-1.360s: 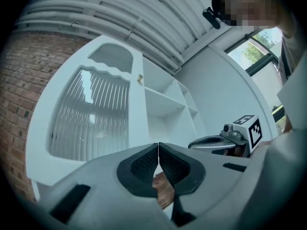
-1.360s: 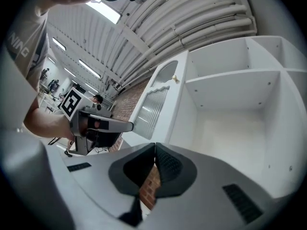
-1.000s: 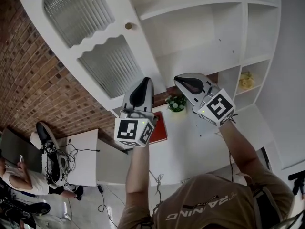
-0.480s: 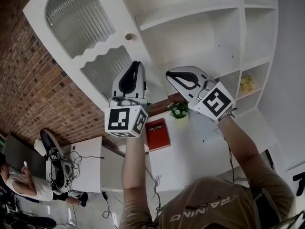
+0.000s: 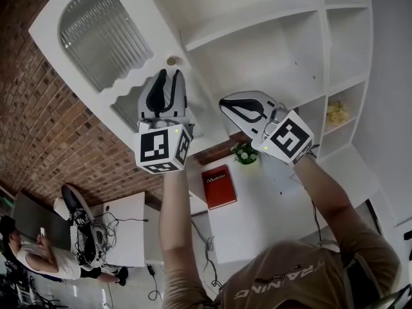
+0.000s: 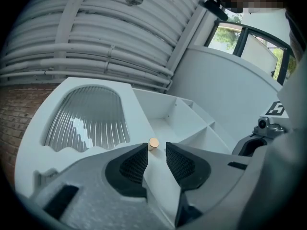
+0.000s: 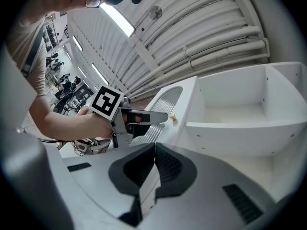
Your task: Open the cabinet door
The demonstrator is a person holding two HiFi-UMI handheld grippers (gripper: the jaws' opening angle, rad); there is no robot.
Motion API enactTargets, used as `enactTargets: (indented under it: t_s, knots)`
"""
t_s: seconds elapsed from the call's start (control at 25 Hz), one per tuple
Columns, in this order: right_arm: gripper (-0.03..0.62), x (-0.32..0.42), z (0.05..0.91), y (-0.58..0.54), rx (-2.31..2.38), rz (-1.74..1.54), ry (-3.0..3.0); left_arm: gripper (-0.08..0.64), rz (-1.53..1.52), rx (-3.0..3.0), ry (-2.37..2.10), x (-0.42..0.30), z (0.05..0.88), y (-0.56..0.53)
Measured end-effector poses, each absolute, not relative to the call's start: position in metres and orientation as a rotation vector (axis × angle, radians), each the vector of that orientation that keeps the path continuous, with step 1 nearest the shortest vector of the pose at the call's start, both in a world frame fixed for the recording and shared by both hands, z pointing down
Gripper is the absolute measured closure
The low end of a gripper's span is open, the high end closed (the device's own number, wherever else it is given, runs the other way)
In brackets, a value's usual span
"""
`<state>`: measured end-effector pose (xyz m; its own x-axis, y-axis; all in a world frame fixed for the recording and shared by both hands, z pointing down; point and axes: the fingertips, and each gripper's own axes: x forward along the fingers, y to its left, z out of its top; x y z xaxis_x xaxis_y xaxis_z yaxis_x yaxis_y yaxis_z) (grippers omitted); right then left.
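Jaws of the left tool (image 6: 156, 150) stand slightly apart and hold nothing. The small brass knob (image 6: 153, 143) sits just beyond their tips, in line with the gap. That knob is on the white cabinet door (image 5: 132, 82), which has ribbed glass panes (image 5: 103, 34) and lies against the brick wall (image 5: 38, 121), leaving the cabinet shelves (image 5: 270, 50) uncovered. The right tool (image 7: 154, 150) is clenched on nothing, just beside the left one and near the shelves. Below, a red book (image 5: 218, 187) and a small plant (image 5: 244, 152) rest on the white counter (image 5: 257, 211).
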<state>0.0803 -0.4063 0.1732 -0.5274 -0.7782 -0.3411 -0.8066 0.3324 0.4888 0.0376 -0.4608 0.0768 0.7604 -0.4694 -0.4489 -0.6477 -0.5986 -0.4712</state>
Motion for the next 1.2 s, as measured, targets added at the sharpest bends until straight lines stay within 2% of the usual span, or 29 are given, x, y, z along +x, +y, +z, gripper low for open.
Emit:
enactTargets:
  t_s: [0.68, 1.2]
  knots:
    - [0.58, 0.106, 0.201, -0.404, -1.549, 0.882, 2.528, 0.477, 0.334, -2.275, 0.859, 0.062, 0.061, -0.477]
    - [0.58, 0.114, 0.224, -0.398, -1.537, 0.815, 2.578, 0.488, 0.441, -2.324, 0.788, 0.038, 0.062, -0.439]
